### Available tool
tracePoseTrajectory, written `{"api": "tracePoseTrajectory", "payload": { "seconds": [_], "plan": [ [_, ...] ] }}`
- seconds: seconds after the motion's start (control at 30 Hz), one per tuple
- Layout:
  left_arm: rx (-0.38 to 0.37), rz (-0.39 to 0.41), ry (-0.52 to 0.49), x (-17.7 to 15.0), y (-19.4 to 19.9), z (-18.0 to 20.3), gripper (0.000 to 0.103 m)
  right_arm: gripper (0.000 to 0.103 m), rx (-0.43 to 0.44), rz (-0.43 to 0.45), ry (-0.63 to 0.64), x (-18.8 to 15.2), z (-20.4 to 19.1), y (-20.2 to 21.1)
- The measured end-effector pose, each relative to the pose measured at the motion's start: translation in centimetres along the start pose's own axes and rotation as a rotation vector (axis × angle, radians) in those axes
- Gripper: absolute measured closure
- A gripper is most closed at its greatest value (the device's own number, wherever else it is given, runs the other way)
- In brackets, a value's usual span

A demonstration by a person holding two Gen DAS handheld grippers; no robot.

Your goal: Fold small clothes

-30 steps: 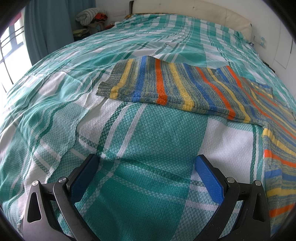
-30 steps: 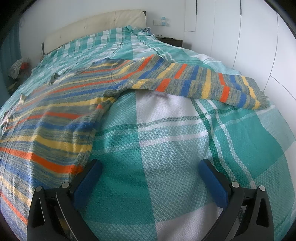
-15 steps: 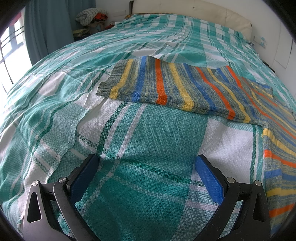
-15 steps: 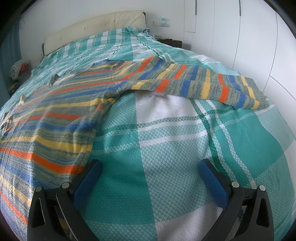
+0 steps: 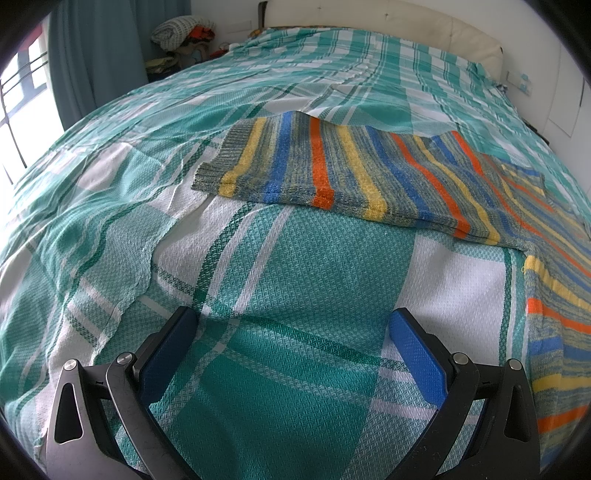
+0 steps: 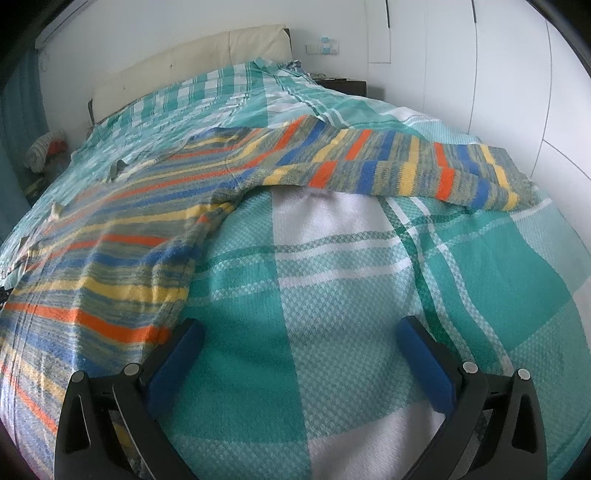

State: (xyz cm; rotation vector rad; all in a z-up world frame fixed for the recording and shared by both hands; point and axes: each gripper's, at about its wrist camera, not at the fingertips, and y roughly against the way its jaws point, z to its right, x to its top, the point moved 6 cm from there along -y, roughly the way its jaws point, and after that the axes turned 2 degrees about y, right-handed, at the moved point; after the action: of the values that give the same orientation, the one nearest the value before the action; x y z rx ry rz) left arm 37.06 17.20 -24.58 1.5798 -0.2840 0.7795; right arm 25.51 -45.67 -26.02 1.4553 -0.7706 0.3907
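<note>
Left claw: blue pads spread wide, nothing between them, poised over bare green-and-white plaid bedspread. Right claw: likewise released and empty, over the same cover, its left pad just beside the hem of the striped sweater.

Change across the last second: none found. Both views match the earlier frames in framing, pad spacing and cloth folds. The sweater lies exactly as it did. Judgement: a pause before the first grasp; folding has not begun.

Mid-range: the sweater is laid flat on the bed, body between the two claws. In the left view its sleeve stretches leftward, cuff lying on the bedspread, well ahead of the left claw. In the right view the other sleeve stretches rightward to near the bed edge.

Likely next step: each claw advances to a cuff and carries the sleeve inward.

Far: cream headboard, curtain, a heap of clothes beside the bed.
</note>
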Motion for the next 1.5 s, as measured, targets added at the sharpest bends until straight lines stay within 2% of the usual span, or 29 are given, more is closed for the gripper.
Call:
{"api": "tracePoseTrajectory", "payload": {
  "seconds": [0.13, 0.2, 0.27, 0.33, 0.4, 0.53, 0.67, 0.77, 0.83, 0.9, 0.97, 1.0, 1.03, 1.13, 1.2, 1.27, 1.37, 1.5],
  "plan": [
    [0.0, 0.0, 0.0, 0.0, 0.0, 0.0, 0.0, 0.0, 0.008, -0.047, 0.024, 0.2, -0.2, 0.4],
    [0.0, 0.0, 0.0, 0.0, 0.0, 0.0, 0.0, 0.001, 0.056, -0.076, -0.007, 0.6, 0.2, 1.1],
    [0.0, 0.0, 0.001, 0.0, 0.0, 0.0, 0.0, 0.005, 0.142, -0.07, -0.104, 1.6, 1.5, 2.2],
    [0.0, 0.0, 0.001, 0.0, 0.0, 0.0, 0.0, 0.007, 0.192, -0.062, -0.19, 2.8, 3.7, 3.3],
    [0.0, 0.0, 0.001, 0.0, 0.0, 0.0, 0.0, 0.013, 0.207, -0.067, -0.241, 4.1, 6.4, 3.8],
    [0.0, 0.0, 0.001, 0.0, 0.0, 0.0, 0.0, 0.023, 0.138, -0.08, -0.366, 6.2, 14.0, 3.5],
    [0.002, 0.0, -0.001, 0.0, 0.0, 0.0, 0.0, 0.024, 0.126, -0.063, -0.527, 7.9, 20.0, 2.4],
    [0.001, 0.0, 0.0, -0.1, 0.0, 0.0, 0.0, 0.025, 0.2, -0.099, -0.635, 8.3, 22.2, 0.2],
    [-0.001, 0.0, 0.003, -0.1, 0.1, 0.0, 0.0, 0.025, 0.24, -0.104, -0.644, 8.8, 22.2, -0.9],
    [0.002, 0.0, 0.002, 0.0, 0.1, 0.0, 0.0, 0.035, 0.27, -0.114, -0.605, 9.3, 21.4, -1.6],
    [0.002, -0.012, 0.002, 0.0, 0.1, 0.0, 0.0, 0.099, 0.277, -0.171, -0.549, 9.4, 20.2, -2.7],
    [0.003, -0.023, -0.001, 0.1, 0.0, -0.1, 0.0, 0.1, 0.233, -0.205, -0.523, 9.2, 20.0, -3.1],
    [-0.002, -0.047, -0.012, 0.2, 0.1, -0.1, 0.0, 0.1, 0.206, -0.202, -0.507, 9.4, 20.0, -2.9],
    [-0.033, -0.124, -0.065, 0.7, 0.8, -0.2, 0.002, 0.1, 0.135, -0.134, -0.435, 11.3, 19.1, -0.8],
    [-0.063, -0.122, -0.06, 0.4, 2.7, -0.8, 0.002, 0.1, 0.125, -0.094, -0.317, 13.6, 16.7, 1.4],
    [-0.104, -0.078, -0.055, -0.1, 4.8, -1.4, 0.002, 0.1, 0.184, -0.051, -0.236, 16.4, 13.2, 3.7],
    [-0.137, -0.01, -0.07, -1.6, 7.4, -2.0, 0.001, 0.1, 0.322, -0.023, -0.134, 20.5, 6.0, 6.6],
    [-0.168, 0.011, -0.054, -4.0, 7.9, -3.0, 0.001, 0.1, 0.511, -0.046, -0.03, 23.4, -5.5, 6.7]
  ]
}}
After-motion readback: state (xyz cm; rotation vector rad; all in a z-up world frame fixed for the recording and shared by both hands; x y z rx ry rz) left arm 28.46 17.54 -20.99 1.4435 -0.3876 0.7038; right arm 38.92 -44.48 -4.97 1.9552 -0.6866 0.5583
